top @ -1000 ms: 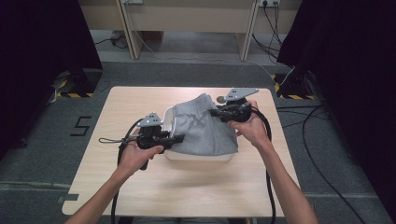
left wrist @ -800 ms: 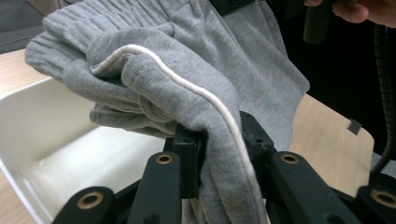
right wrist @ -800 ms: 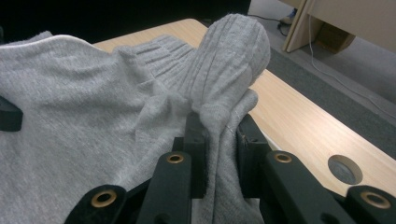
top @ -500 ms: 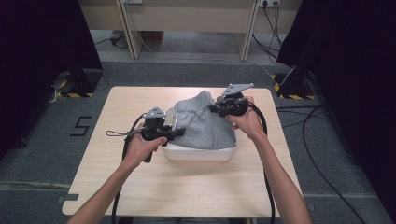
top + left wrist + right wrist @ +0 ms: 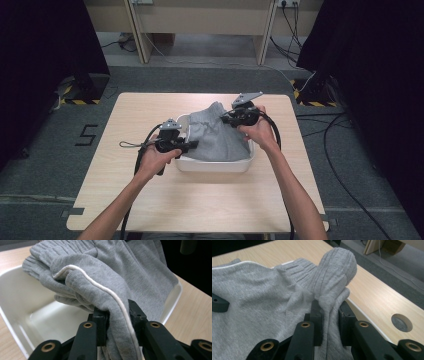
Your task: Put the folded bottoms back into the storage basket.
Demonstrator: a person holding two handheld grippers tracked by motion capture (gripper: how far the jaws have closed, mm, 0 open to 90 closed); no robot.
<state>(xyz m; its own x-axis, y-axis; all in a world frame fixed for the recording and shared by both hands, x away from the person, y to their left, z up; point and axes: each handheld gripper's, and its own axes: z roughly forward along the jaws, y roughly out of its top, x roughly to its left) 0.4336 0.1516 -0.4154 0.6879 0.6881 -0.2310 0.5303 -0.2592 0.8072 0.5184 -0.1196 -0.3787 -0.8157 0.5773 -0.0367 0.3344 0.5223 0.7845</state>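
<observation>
A grey knitted garment (image 5: 217, 135) with a white piped edge hangs between both grippers and droops into a white rectangular tub (image 5: 212, 165) in the middle of the table. My left gripper (image 5: 192, 144) is shut on the garment's piped edge (image 5: 117, 315) at the tub's left side. Over the tub's far right, my right gripper (image 5: 225, 118) is shut on a bunched ribbed part of the garment (image 5: 329, 307). In the left gripper view the tub's bare floor (image 5: 57, 322) shows beneath the cloth.
The light wooden table (image 5: 150, 200) has bare room in front of and left of the tub. A round cable hole (image 5: 401, 323) sits in the tabletop near the right gripper. Cables trail from both grippers, and dark curtains flank the table.
Both hands have come down with the garment, and more of the cloth now lies inside the tub. The left hand has drifted toward the tub's front left corner.
</observation>
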